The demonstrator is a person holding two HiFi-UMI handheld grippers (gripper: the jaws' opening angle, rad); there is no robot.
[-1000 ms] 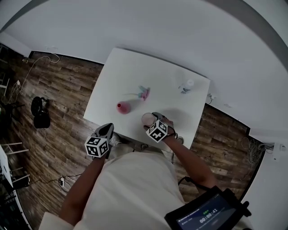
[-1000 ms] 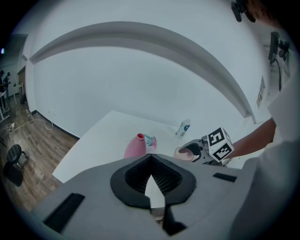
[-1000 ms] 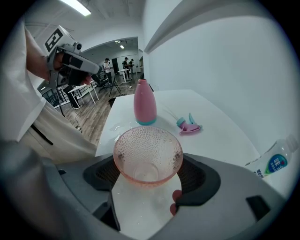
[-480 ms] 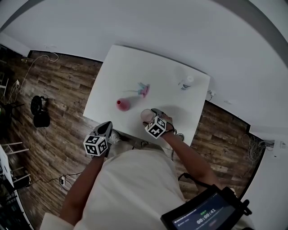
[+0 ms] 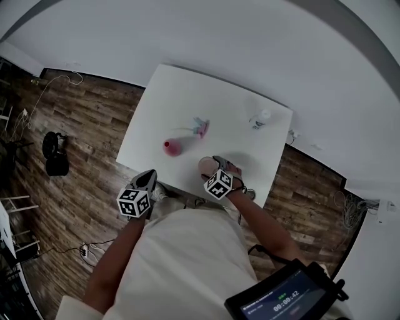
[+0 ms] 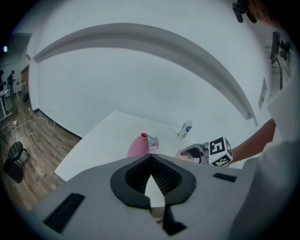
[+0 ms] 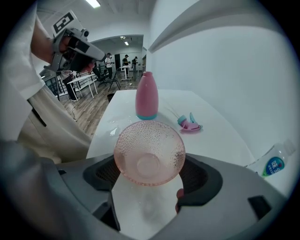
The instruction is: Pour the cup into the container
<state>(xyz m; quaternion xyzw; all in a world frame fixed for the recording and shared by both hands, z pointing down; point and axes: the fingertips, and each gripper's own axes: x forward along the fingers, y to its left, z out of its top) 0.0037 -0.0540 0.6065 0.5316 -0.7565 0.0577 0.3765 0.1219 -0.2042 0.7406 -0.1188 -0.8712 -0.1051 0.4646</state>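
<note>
Squarely in the grip of the right tool (image 7: 150, 180), pink cup (image 7: 149, 149); left tool (image 6: 151, 161) closed, empty.

I see soft, even light everywhere. In my head view the table (image 5: 187, 100) is bright white and the floor (image 5: 81, 137) is dark. The edges bend round like a fishbowl. The corners of both gripper views go black. A lamp (image 7: 93, 3) glows up high in the right gripper view. The cup (image 7: 149, 152) looks sharp, with tiny shiny spots and a faint shadow under it. The far room looks fuzzy.
</note>
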